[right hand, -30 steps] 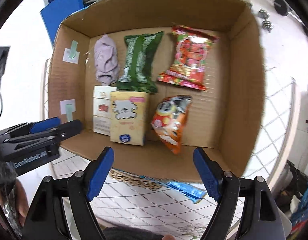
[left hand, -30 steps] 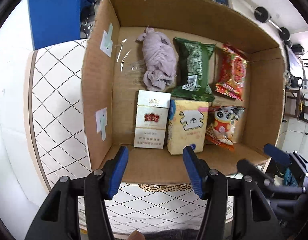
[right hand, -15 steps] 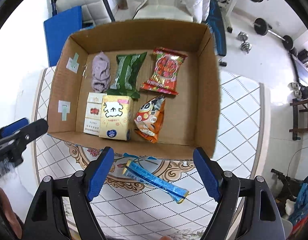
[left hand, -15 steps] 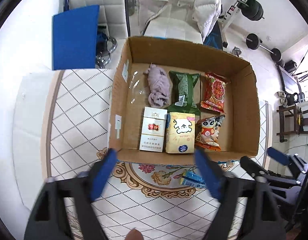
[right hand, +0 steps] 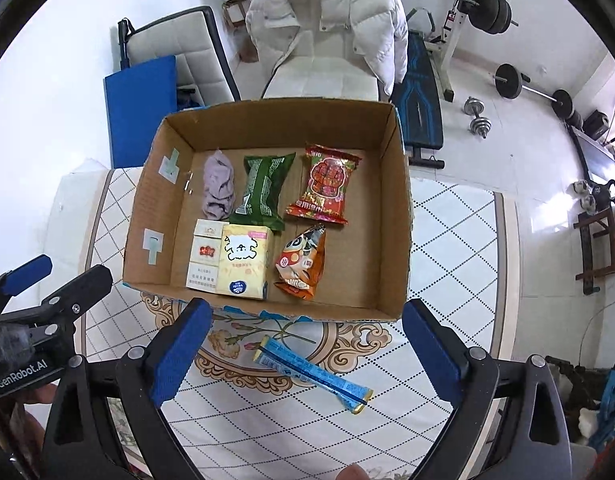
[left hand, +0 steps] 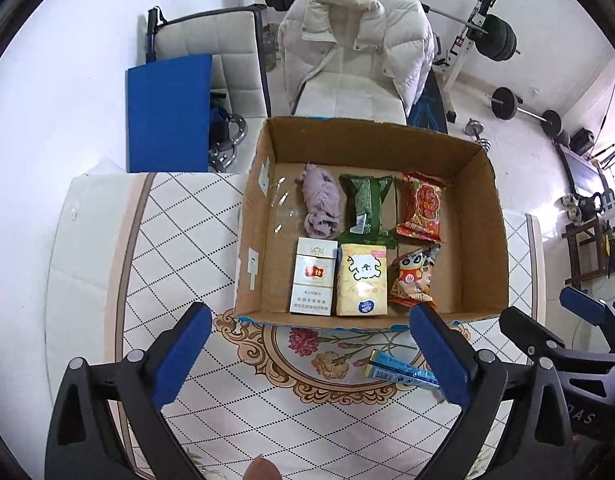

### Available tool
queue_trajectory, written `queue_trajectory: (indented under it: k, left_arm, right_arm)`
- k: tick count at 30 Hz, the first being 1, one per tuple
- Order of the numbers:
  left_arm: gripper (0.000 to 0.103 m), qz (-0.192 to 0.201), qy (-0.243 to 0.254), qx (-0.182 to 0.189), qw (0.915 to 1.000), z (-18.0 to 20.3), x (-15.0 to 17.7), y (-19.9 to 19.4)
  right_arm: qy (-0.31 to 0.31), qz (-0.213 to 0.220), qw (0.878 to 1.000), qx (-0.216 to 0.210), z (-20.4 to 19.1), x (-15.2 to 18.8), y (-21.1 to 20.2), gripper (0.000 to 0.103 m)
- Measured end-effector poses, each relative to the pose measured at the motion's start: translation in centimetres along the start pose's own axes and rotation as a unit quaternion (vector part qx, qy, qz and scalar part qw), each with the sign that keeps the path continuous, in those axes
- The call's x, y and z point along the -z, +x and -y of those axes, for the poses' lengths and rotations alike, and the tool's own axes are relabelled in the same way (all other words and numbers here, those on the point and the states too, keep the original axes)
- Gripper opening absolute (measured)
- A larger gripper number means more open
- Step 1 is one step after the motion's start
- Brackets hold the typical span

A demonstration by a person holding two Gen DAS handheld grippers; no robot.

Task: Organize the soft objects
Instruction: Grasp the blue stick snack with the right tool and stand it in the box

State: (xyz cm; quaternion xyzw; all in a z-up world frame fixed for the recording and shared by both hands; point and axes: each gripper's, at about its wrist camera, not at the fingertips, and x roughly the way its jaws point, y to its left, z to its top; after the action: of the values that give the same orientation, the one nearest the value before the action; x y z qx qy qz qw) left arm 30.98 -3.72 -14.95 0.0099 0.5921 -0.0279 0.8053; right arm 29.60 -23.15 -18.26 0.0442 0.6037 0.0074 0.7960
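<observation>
A cardboard box [left hand: 483,240] [right hand: 393,208] stands on the patterned table. Inside lie a lilac cloth [left hand: 321,206] [right hand: 218,184], a green packet [left hand: 367,206] [right hand: 263,192], a red packet [left hand: 422,208] [right hand: 325,184], a white carton [left hand: 312,276] [right hand: 204,256], a yellow tissue pack [left hand: 362,280] [right hand: 244,262] and an orange panda packet [left hand: 413,278] [right hand: 301,264]. A blue wrapped bar [left hand: 401,372] [right hand: 313,374] lies on the table in front of the box. My left gripper [left hand: 307,356] and right gripper [right hand: 303,356] are both open and empty, high above the table's near side.
The white quilted tabletop [left hand: 179,240] [right hand: 447,248] has a floral medallion in front of the box. Behind stand a chair with a white padded jacket [left hand: 355,52], a blue panel [left hand: 167,116], and weight equipment [right hand: 487,8] on the floor.
Both grippers have pulled up and back from the box, so the whole box, table and room now show. The left gripper's jaws have opened wider. The blue bar has come into view.
</observation>
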Motion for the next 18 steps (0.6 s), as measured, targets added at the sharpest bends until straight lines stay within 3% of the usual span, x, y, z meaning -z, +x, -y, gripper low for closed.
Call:
queue_trajectory:
  k: [6, 13, 18]
  left_arm:
    - [0.102, 0.013, 0.008, -0.006, 0.9999, 0.6, 0.5, -0.1]
    - [0.102, -0.010, 0.022, -0.025, 0.9994, 1.8, 2.5, 3.1]
    - [0.102, -0.035, 0.039, -0.036, 0.9980, 2.9, 4.1, 5.9]
  right_arm:
    - [0.002, 0.009, 1.000, 0.011, 1.9, 2.0, -0.1, 0.098]
    - [-0.046, -0.089, 0.994, 0.033, 2.9, 8.2, 7.2, 0.098]
    - [-0.074, -0.135, 0.987, 0.035, 2.6, 10.8, 12.8, 0.098]
